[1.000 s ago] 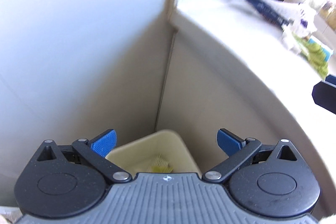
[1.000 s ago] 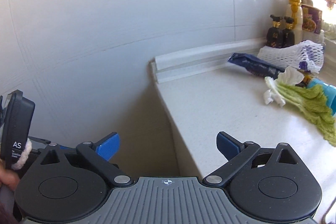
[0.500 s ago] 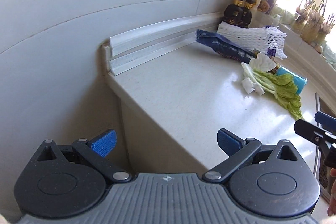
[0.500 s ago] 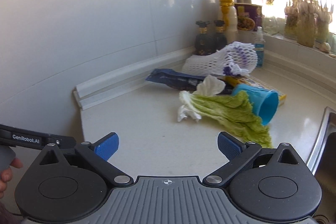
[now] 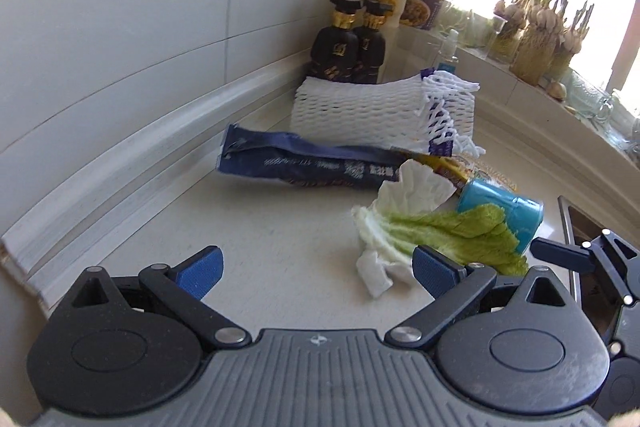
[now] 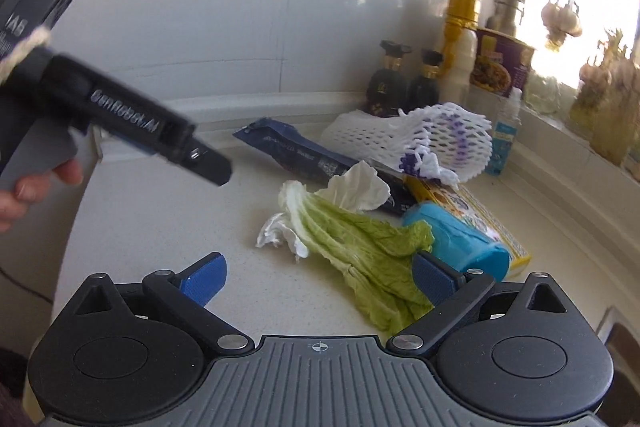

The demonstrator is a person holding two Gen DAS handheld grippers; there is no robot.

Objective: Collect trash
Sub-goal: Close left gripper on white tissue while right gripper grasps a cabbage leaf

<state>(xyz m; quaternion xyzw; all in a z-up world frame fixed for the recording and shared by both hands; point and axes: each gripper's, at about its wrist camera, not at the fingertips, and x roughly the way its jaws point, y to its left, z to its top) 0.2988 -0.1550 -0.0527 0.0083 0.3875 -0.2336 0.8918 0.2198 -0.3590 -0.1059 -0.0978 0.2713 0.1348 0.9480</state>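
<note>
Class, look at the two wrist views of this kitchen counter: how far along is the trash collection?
Nothing visible proves any piece collected. In hand: nothing; the left tongs and right tongs are open and empty above the counter. Left to do: the cabbage leaf, crumpled tissue, blue cup, dark blue wrapper and white foam net all lie there.

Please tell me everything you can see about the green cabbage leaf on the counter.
The cabbage leaf is one long leaf, crinkled pale green with a white rib end. It looks limp and lies flat on the pale counter. Its white end sits against crumpled white tissue; its green side touches the tipped-over blue cup. Its tip lies just ahead of the open right hand-held gripper, which does not hold it.
</note>
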